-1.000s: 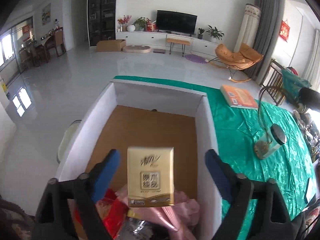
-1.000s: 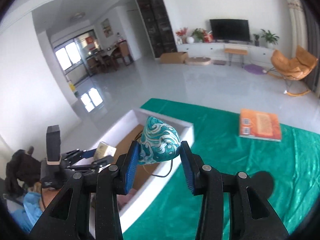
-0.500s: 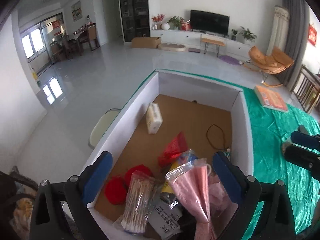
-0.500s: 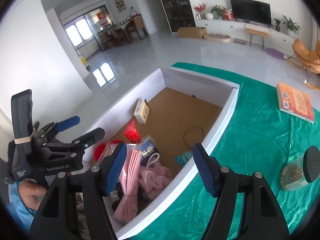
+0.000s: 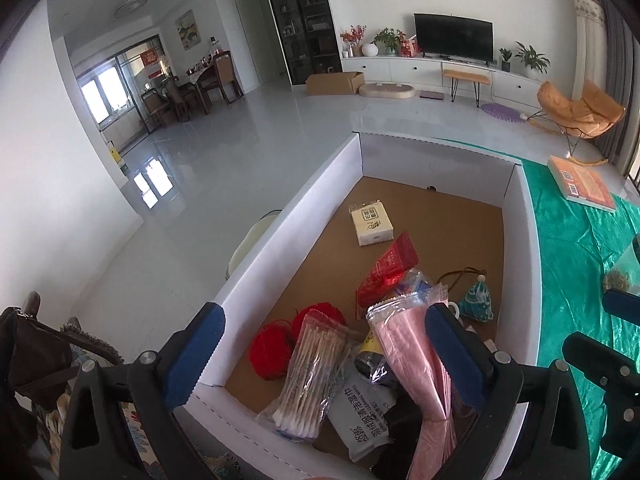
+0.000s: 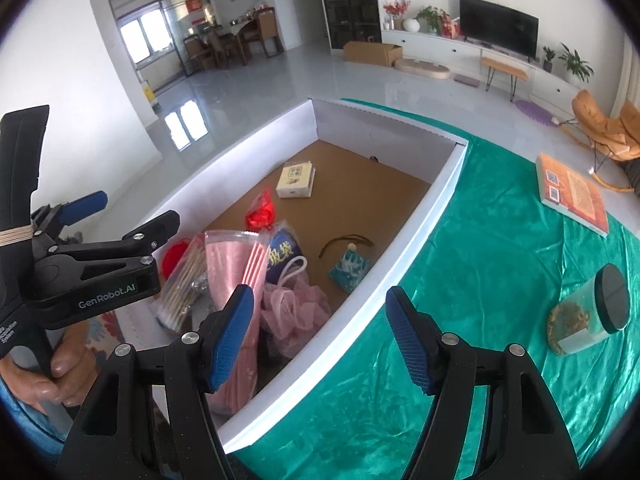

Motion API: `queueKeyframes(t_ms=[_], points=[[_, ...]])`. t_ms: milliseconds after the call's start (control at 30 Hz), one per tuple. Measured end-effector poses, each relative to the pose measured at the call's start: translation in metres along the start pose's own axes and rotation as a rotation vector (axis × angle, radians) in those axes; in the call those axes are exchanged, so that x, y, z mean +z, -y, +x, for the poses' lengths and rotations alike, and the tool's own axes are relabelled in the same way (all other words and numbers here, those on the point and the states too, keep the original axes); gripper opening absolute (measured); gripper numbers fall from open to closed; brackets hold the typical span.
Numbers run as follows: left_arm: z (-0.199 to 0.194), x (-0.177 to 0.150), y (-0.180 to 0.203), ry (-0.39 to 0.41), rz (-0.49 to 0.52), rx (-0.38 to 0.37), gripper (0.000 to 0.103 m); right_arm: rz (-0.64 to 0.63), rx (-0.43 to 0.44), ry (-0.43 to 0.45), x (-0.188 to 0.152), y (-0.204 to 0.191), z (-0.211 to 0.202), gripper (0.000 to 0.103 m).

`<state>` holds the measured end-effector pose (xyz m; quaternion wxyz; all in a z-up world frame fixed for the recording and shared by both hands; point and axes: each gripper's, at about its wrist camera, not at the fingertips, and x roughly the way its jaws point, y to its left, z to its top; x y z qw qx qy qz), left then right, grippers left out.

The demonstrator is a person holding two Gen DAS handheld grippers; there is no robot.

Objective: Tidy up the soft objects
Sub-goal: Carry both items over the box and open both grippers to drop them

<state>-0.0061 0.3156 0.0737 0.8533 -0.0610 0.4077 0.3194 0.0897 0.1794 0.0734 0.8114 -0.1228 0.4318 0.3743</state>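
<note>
We have both grippers empty, jaws released: left gripper (image 5: 324, 344) over the near end of the white box (image 6: 436, 184), right gripper (image 6: 320, 334) over its rim. In the box: tissue pack (image 5: 370, 224), teal pouch (image 6: 350, 266), red yarn (image 5: 270, 346), cotton swabs (image 5: 308, 376), pink pack (image 6: 236, 260). Near end looks cluttered, so we judge sorting unfinished. On the green tablecloth (image 6: 480, 280): jar (image 6: 588, 310), orange book (image 6: 572, 194). Living room behind, glossy floor, TV (image 6: 498, 36).

Living room, daylit, white walls, glossy pale floor (image 5: 248, 148).
Television (image 5: 453, 36) on low white cabinet; orange rocking chair (image 5: 580, 110) at right; dining table and chairs (image 5: 192, 84) beside bright windows (image 5: 102, 94).
</note>
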Motion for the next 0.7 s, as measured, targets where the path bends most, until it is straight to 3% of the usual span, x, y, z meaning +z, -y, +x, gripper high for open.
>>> queueKeyframes(t_ms=[500,700], points=[[-0.008,-0.008,-0.004,-0.008,-0.020,-0.005,0.100,-0.052,-0.025,-0.037,-0.005,-0.016,0.004,0.073],[-0.014,-0.016,-0.009,0.026,-0.052,-0.050,0.101,-0.052,-0.026,-0.044,-0.008,-0.020,0.009,0.073]])
